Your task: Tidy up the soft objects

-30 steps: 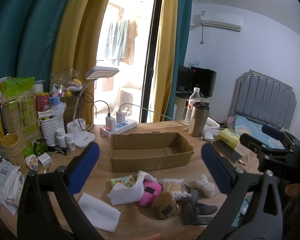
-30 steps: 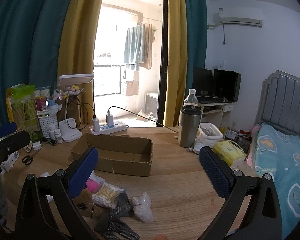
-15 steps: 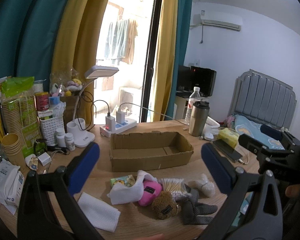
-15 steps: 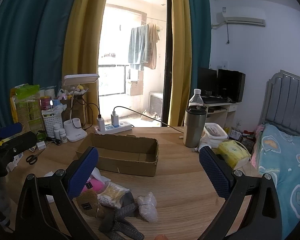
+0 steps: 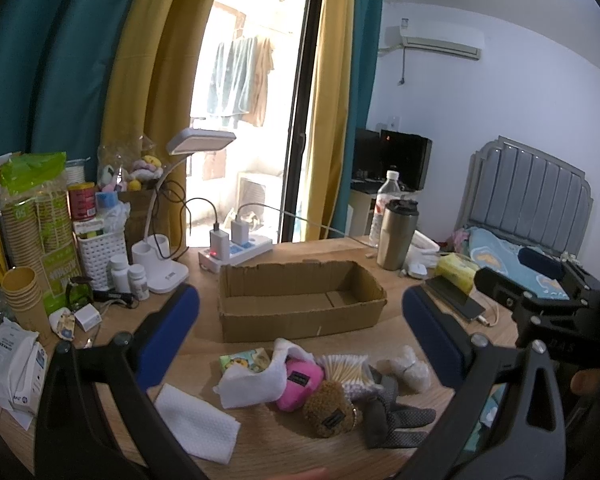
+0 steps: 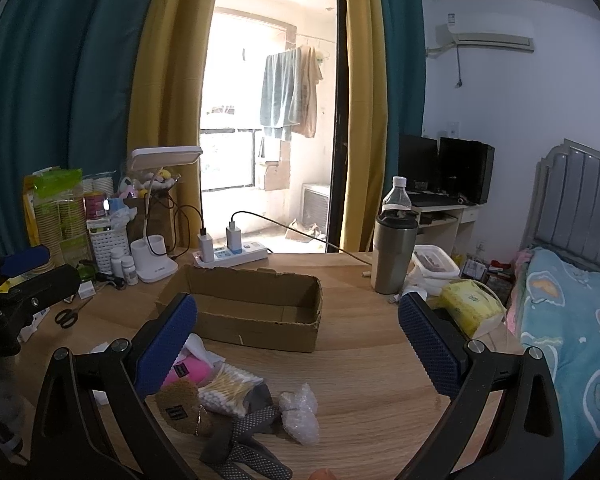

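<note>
An open cardboard box (image 5: 300, 300) (image 6: 244, 312) sits mid-table with nothing in it. In front of it lies a pile of soft things: a white cloth (image 5: 252, 380), a pink plush (image 5: 300, 382) (image 6: 188, 372), a brown teddy (image 5: 328, 408) (image 6: 180, 404), a pack of cotton swabs (image 5: 346, 368) (image 6: 228, 392), a grey glove (image 5: 392, 416) (image 6: 244, 440) and a bubble-wrap wad (image 5: 408, 368) (image 6: 300, 412). A flat white wipe (image 5: 196, 424) lies apart at the left. My left gripper (image 5: 300, 336) hangs open above the pile. My right gripper (image 6: 298, 340) is open too, right of the pile.
A steel tumbler (image 6: 394, 256), a water bottle (image 6: 396, 196) and a yellow tissue pack (image 6: 470, 308) stand at the right. A power strip (image 5: 240, 250), a desk lamp (image 5: 168, 264), pill bottles, paper cups (image 5: 20, 292) and scissors (image 6: 68, 314) crowd the left. A bed (image 6: 572, 320) lies beyond the right edge.
The right wrist view has shifted a little to the right and back, so the box and pile sit further right in it. The left gripper has barely moved. Nothing was picked up.
</note>
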Available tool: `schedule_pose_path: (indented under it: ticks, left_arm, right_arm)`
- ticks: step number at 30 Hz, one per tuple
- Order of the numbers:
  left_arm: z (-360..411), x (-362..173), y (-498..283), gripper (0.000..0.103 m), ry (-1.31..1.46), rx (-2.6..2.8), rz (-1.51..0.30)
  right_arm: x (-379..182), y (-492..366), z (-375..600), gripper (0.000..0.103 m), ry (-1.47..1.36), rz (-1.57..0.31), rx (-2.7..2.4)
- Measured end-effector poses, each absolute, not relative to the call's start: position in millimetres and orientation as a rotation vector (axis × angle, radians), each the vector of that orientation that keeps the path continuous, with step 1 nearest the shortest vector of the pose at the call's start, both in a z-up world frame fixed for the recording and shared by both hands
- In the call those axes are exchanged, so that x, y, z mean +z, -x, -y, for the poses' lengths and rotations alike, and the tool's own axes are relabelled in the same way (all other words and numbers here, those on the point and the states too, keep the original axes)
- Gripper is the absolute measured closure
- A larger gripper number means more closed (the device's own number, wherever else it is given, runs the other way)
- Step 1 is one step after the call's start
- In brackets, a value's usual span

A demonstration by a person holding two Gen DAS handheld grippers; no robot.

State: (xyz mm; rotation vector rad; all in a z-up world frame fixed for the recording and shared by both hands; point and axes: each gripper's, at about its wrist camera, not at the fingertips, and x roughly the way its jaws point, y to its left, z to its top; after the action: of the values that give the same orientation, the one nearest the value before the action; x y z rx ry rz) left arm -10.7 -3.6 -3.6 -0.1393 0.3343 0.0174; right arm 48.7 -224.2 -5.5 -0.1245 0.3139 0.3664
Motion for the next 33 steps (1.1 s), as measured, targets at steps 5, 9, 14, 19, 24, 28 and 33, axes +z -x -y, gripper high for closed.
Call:
schedule_pose_path:
  ticks: [5, 9, 14, 19, 24, 28, 33]
  left_arm:
    - [3, -15, 5, 0.000, 0.137, 0.025, -0.365]
    - [-5, -30, 1, 0.000, 0.144, 0.043, -0.410]
    - [-17, -50, -4, 0.000, 0.157, 0.070, -0.468]
    - [-26, -70, -7, 0.000, 0.165, 0.096, -0.518]
    - [-33, -92, -12, 0.000, 0.183, 0.107, -0.583]
    - [-30, -109, -20, 0.001, 0.189, 0.089, -0.634]
    - [-16, -125, -32, 0.001, 0.174, 0.044, -0.687]
  right_arm:
    - [-12, -52, 224, 0.000, 0.133, -0.329, 0.371]
    - [-29, -59, 220, 0.000, 0.156, -0.381, 0.382]
    - [-54, -69, 217, 0.000, 0.182, -0.458, 0.409]
    - [-76, -75, 210, 0.001, 0.200, -0.518, 0.437]
    - [-95, -82, 207, 0.002, 0.211, -0.569, 0.443]
    - [-110, -91, 207, 0.004, 0.217, -0.607, 0.429]
    - [-125, -105, 215, 0.010, 0.205, -0.648, 0.405]
